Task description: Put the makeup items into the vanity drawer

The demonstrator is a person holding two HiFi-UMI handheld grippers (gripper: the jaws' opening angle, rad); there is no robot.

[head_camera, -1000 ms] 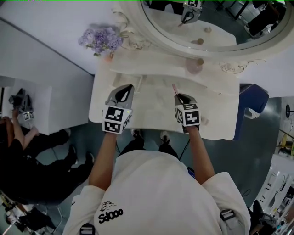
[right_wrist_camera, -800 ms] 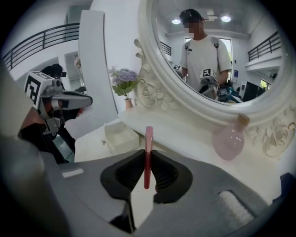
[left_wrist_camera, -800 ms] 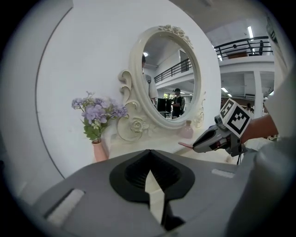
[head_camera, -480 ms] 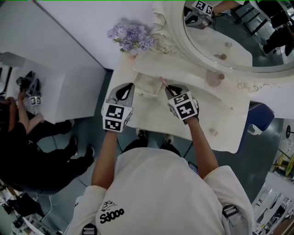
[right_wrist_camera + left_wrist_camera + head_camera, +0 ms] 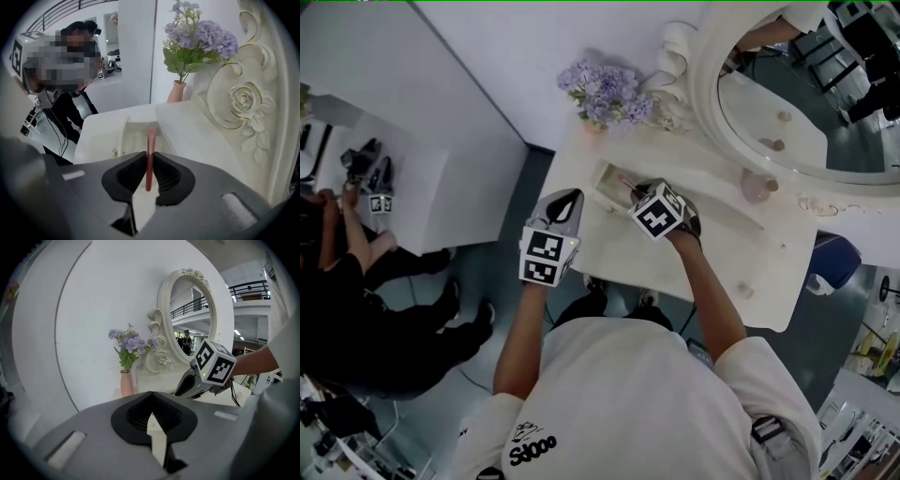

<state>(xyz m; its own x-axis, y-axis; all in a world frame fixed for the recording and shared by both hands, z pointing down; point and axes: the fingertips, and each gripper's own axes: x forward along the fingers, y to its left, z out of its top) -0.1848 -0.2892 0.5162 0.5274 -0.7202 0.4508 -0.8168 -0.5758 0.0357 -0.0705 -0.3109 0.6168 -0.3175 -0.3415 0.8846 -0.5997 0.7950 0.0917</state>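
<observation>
Pinching a pink makeup stick, the right gripper aims at the open drawer just beyond its fingers; the left gripper has its fingers together, at the white vanity.

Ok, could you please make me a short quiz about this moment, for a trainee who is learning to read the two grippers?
1. True or false: the left gripper holds a makeup item.
2. What is the right gripper shut on? A) a slim pink stick B) a hairbrush C) nothing
3. Fill in: in the right gripper view, the stick's far end shows over the open ____ of the vanity.
Key: 1 false, its jaws are together with nothing between them. 2 A. 3 drawer.
</observation>
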